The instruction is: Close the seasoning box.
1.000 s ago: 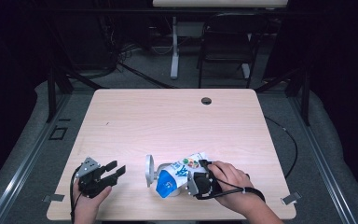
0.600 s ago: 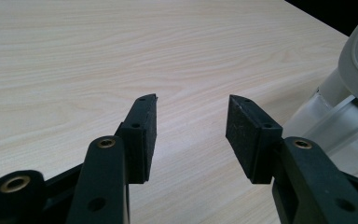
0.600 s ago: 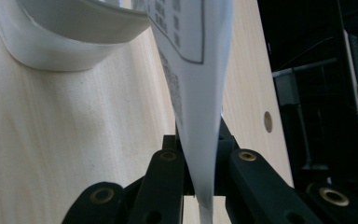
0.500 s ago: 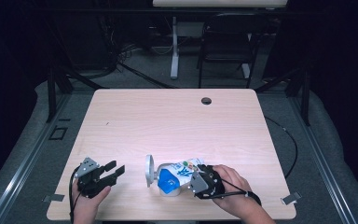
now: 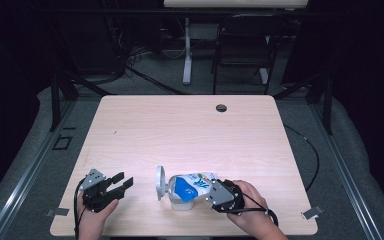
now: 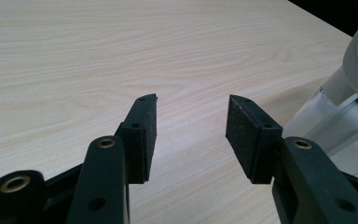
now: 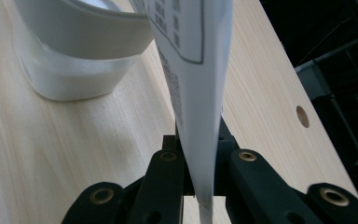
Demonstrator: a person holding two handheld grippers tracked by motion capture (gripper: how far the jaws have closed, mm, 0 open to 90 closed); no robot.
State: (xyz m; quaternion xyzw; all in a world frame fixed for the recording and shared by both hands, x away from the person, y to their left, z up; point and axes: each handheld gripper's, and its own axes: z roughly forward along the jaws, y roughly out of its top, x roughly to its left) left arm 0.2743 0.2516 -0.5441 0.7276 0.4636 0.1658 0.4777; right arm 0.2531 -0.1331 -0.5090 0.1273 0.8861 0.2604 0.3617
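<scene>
A blue and white pouch [image 5: 192,183] lies tipped over a clear plastic container [image 5: 182,202] whose grey flip lid [image 5: 160,183] stands open at its left. My right gripper [image 5: 212,193] is shut on the pouch's right end. In the right gripper view the white pouch [image 7: 191,70] runs up from between the shut jaws of my right gripper [image 7: 198,140], with the container [image 7: 84,51] just beyond. My left gripper [image 5: 123,183] rests open on the table left of the container. Nothing sits between its jaws in the left gripper view [image 6: 191,135], and the container [image 6: 340,107] shows at the right.
The light wooden table [image 5: 190,135] has a round cable hole [image 5: 221,108] near its far edge. A chair [image 5: 242,47] and a table leg stand beyond it. A black cable [image 5: 310,150] trails off the right side.
My right hand has shifted slightly toward the near edge, still holding the pouch over the container. The left gripper has stayed put.
</scene>
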